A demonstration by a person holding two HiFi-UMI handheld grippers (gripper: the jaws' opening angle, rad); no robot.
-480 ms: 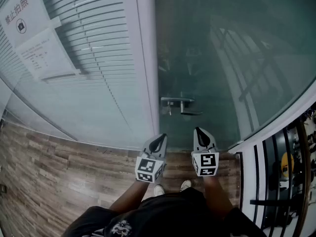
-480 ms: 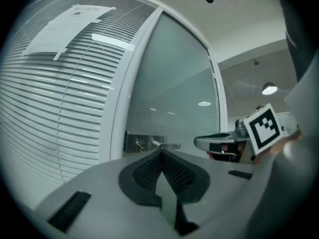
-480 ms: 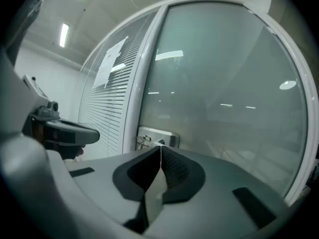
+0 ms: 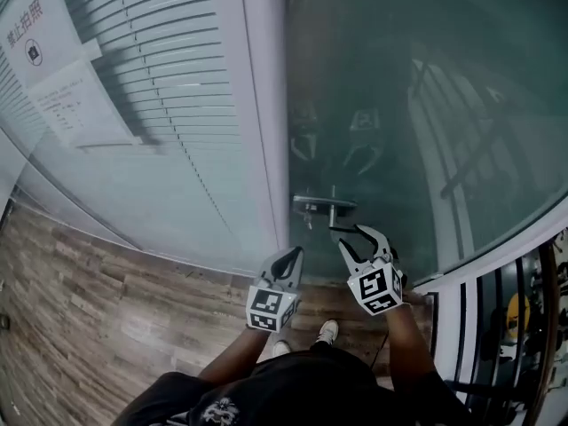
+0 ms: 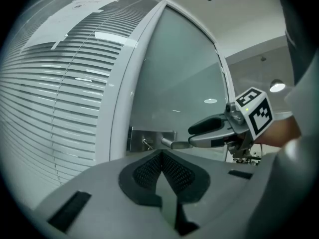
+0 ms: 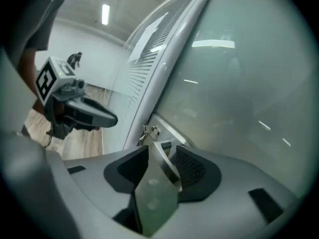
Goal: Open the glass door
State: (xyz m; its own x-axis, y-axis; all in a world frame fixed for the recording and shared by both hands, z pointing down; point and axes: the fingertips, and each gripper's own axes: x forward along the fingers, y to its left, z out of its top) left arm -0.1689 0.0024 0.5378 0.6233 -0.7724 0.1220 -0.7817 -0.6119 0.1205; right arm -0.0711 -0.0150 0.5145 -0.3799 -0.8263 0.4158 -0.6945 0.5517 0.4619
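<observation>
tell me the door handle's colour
Silver-grey metal; the handle shows best in the right gripper view.

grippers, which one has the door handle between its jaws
The right gripper: the door handle lies between its parted jaws. The left gripper is shut, empty, short of it.

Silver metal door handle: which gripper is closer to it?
Right. The right gripper has the silver metal door handle between its open jaws; the left gripper sits apart, lower left of it, jaws together.
</observation>
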